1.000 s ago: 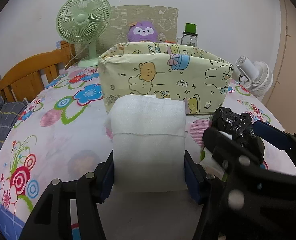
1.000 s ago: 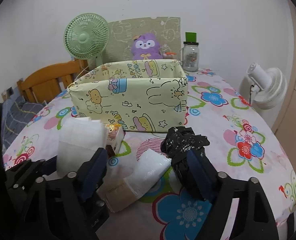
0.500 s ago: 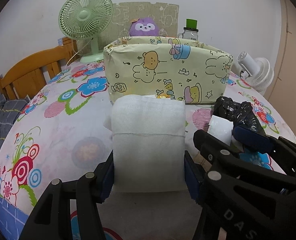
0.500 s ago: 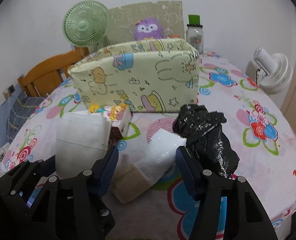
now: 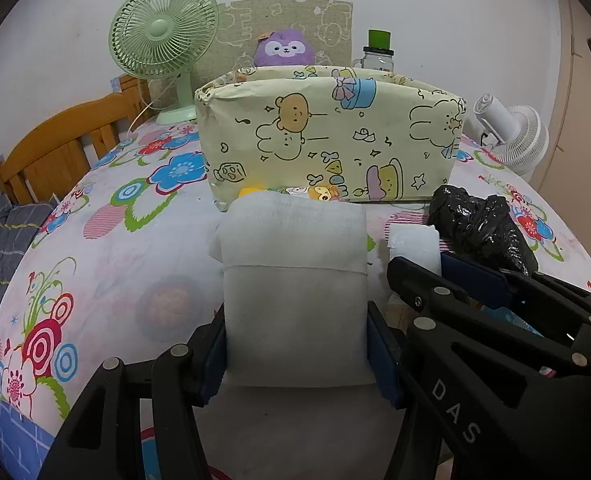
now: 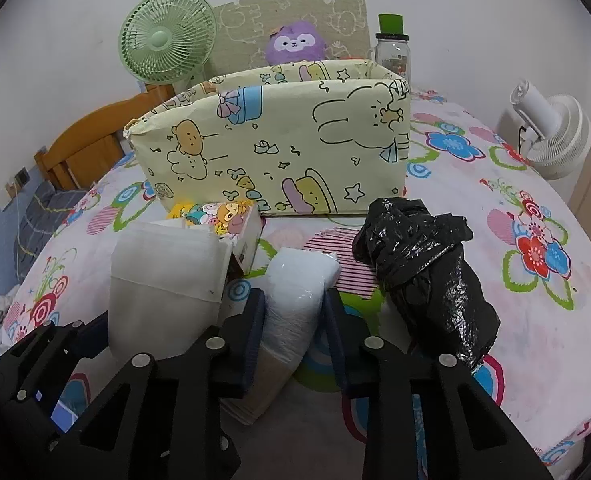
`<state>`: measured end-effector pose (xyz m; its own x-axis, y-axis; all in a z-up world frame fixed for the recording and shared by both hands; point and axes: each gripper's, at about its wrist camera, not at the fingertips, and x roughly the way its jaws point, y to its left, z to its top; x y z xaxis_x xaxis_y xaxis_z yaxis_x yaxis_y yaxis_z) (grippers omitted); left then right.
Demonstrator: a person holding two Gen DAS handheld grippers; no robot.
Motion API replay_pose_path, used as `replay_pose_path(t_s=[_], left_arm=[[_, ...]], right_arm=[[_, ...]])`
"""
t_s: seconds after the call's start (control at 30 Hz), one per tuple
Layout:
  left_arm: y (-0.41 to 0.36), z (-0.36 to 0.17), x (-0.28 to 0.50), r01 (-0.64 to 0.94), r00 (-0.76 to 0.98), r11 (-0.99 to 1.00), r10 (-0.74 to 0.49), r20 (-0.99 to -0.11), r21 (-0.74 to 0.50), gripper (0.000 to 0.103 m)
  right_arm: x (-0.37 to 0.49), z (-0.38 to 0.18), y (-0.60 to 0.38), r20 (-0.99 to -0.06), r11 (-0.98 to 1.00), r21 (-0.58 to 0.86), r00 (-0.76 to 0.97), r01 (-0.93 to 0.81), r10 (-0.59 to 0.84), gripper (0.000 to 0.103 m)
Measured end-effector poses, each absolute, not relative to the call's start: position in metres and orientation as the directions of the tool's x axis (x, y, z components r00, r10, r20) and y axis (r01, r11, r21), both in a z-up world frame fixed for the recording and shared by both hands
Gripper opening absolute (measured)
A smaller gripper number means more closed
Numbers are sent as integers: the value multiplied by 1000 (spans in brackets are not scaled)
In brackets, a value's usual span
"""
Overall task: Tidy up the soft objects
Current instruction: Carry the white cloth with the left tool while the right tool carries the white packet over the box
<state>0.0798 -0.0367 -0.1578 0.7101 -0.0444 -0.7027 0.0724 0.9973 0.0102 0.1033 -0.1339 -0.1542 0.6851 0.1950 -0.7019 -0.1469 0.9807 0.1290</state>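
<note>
My left gripper [image 5: 297,350] is shut on a white foam pad [image 5: 294,280] and holds it upright in front of the yellow cartoon-print box [image 5: 331,140]. The pad also shows in the right wrist view [image 6: 163,284]. My right gripper [image 6: 295,320] has its blue pads on both sides of a white plastic-wrapped roll [image 6: 295,292] that lies on the table. A crumpled black plastic bag [image 6: 423,264] lies just right of the roll. A small cartoon-print tissue pack [image 6: 227,220] sits in front of the box [image 6: 279,144].
A flowered cloth covers the table [image 5: 107,240]. Behind the box stand a green fan [image 5: 163,40], a purple plush [image 5: 283,50] and a jar with a green lid [image 5: 377,52]. A white fan [image 6: 551,132] sits at the right. A wooden chair [image 5: 55,148] is at the left.
My right gripper has moved left off the black bag and closed around the white roll. The left gripper keeps the foam pad and sits a little lower and farther from the box.
</note>
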Motion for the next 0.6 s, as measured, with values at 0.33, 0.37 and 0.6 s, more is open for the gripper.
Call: replay_pose_path(t_s=[0.33,0.37,0.6], left_arm=[[-40,-148,77,83,722,997,-64,-689,-6,62],[-40,-147,77,84,723,996,-67,-688,-9,62],[-44,-133,75,99,743,995,-80,-664,-9,62]], right_arm=[[98,-141,-137,-684,987,100,712,-126,161,24],[98,-139,-137,-681,988,97,716,-124,156,24],[94,-124,-141,-662,991,85,738,-101,132,24]])
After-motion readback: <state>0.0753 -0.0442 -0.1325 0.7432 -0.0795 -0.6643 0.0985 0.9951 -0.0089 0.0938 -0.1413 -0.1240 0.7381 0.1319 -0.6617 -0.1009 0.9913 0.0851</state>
